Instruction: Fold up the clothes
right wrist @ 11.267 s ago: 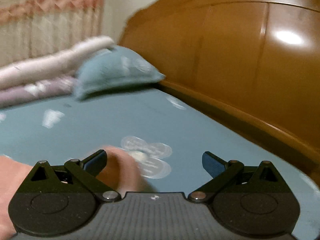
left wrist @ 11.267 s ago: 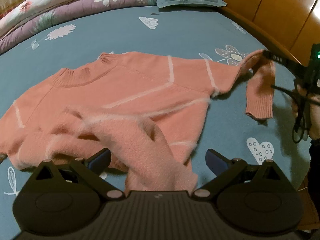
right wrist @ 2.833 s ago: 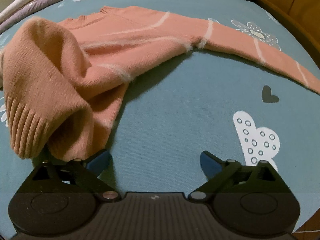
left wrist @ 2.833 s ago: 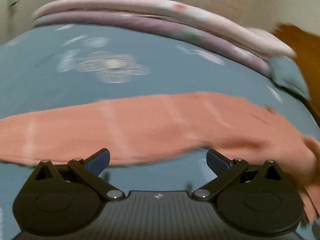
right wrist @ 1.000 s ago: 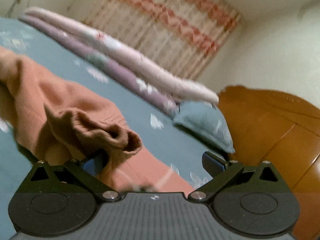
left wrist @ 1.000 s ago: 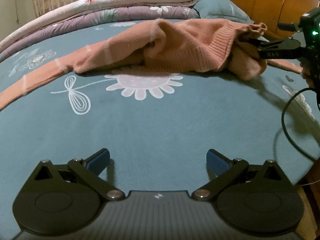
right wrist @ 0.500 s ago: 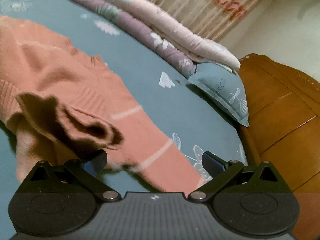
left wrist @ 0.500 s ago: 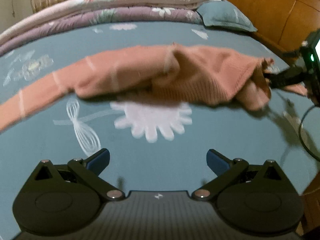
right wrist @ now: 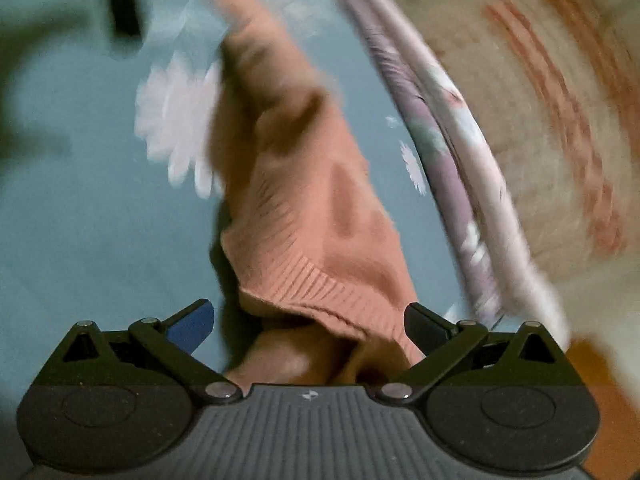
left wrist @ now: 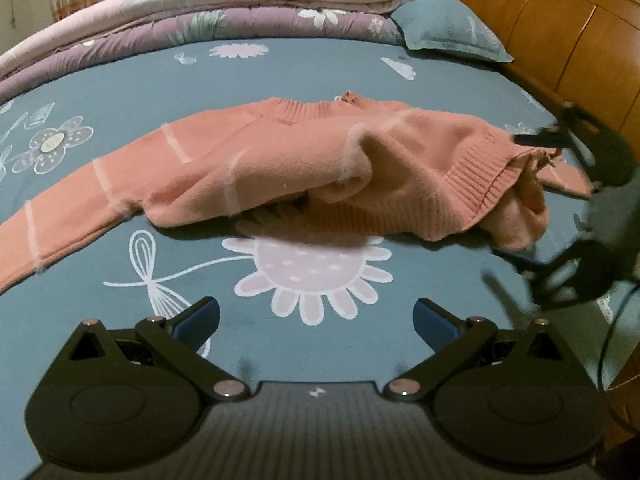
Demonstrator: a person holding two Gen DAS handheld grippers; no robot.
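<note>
An orange sweater [left wrist: 304, 160] with thin white stripes lies bunched across the blue flowered bed sheet [left wrist: 120, 92]. One sleeve stretches out to the left. Its ribbed hem is raised in a fold at the right. My left gripper [left wrist: 316, 316] is open over the white flower print, short of the sweater and holding nothing. My right gripper [left wrist: 524, 200] is blurred at the sweater's right end, one finger above the hem corner and one below. In the right wrist view the right gripper [right wrist: 308, 316] stands open, with the ribbed hem of the sweater [right wrist: 304, 220] lying between its spread fingers.
Folded pink and purple quilts [left wrist: 224, 8] are stacked along the far side of the bed. A blue pillow [left wrist: 448, 28] lies against the wooden headboard [left wrist: 560, 20]. A black cable [left wrist: 612, 340] hangs at the right edge of the bed.
The right gripper has swung round and its view is now blurred, looking along the sweater from the hem. The sweater's collar now shows. The left gripper stays open.
</note>
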